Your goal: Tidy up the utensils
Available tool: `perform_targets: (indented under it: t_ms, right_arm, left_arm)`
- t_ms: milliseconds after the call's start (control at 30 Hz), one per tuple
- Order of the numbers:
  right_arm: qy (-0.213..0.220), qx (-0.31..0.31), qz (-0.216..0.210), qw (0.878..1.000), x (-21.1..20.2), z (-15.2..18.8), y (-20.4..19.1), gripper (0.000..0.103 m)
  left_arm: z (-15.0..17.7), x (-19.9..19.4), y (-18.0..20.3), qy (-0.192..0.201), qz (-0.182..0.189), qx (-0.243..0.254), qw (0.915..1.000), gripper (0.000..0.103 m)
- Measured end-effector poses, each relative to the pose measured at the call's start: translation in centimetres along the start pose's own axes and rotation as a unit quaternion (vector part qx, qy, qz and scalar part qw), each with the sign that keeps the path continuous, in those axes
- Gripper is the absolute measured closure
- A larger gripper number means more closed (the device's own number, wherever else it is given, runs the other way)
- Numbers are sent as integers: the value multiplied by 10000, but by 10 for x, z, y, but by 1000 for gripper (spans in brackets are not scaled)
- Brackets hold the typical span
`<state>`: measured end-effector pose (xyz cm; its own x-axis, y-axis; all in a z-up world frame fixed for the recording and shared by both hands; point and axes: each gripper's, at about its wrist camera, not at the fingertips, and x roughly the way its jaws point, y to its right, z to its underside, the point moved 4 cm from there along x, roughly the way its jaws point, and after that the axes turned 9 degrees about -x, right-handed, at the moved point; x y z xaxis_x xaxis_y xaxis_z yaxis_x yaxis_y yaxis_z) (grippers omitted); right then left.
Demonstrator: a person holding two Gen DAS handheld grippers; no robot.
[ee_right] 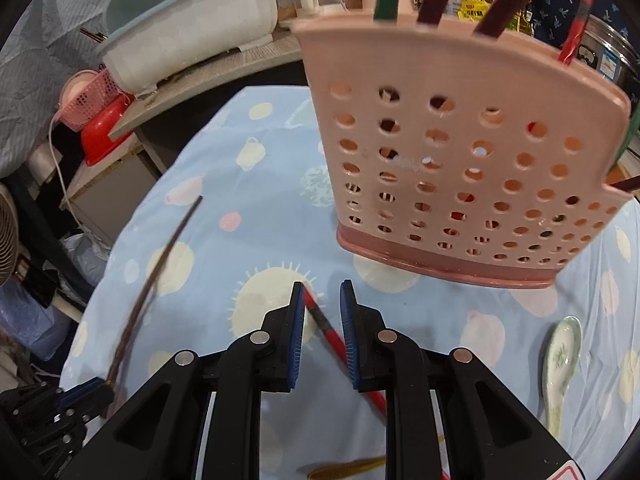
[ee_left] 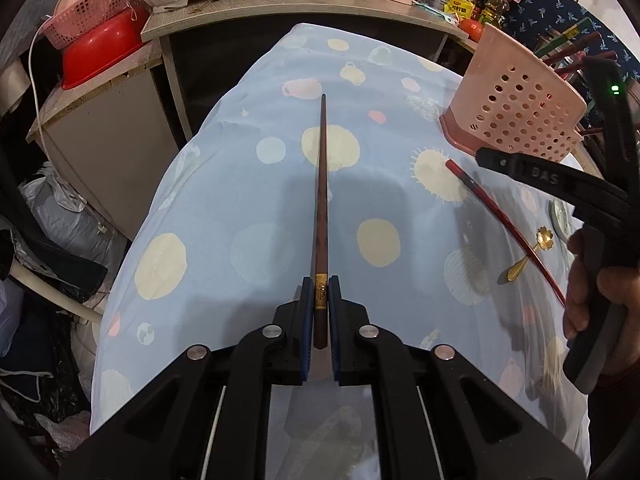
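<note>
My left gripper (ee_left: 320,292) is shut on a dark brown chopstick (ee_left: 322,184) at its gold band, and the stick points away over the blue cloth. The right wrist view shows that gripper (ee_right: 92,396) and chopstick (ee_right: 156,276) low on the left. My right gripper (ee_right: 322,292) is open just above the cloth. A red chopstick (ee_right: 320,316) lies slantwise between its jaws, and the pads do not press on it. Close behind stands a pink perforated utensil holder (ee_right: 460,160) with several chopsticks in it. The left wrist view shows the right gripper (ee_left: 484,158), the red chopstick (ee_left: 508,224) and the holder (ee_left: 516,116).
A gold flower spoon (ee_left: 532,252) lies across the red chopstick. A white ceramic spoon (ee_right: 560,360) rests on the cloth (ee_left: 240,240) to the right. A counter (ee_left: 280,12) with a white tub lies beyond, a red basin (ee_left: 100,52) and pink basket at left.
</note>
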<state>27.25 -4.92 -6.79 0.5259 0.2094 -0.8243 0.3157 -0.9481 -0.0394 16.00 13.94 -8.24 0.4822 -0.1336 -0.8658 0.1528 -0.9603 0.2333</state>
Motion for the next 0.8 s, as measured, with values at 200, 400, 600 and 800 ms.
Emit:
perform_targets:
  t_ms: [200,400,600,800]
  right_arm:
    - [-230,-201,-342,9989,14,12,-13,86]
    - [-414,-821,-806,9925,-5,46,-51,89]
    - [-656,-859,-907,9900,-46,107,-58,89]
    - [-877,-452,-738,9924,-83,168,-43,92]
  left_arm:
    - [1,1,-2,-35,12,-43,10000,96]
    - [4,-2,-1,-24,61,-60,10000,96]
    - [16,-10,7,-34,157,-7,9999,96]
    - [35,-11,19,-160,273,114,9994,96]
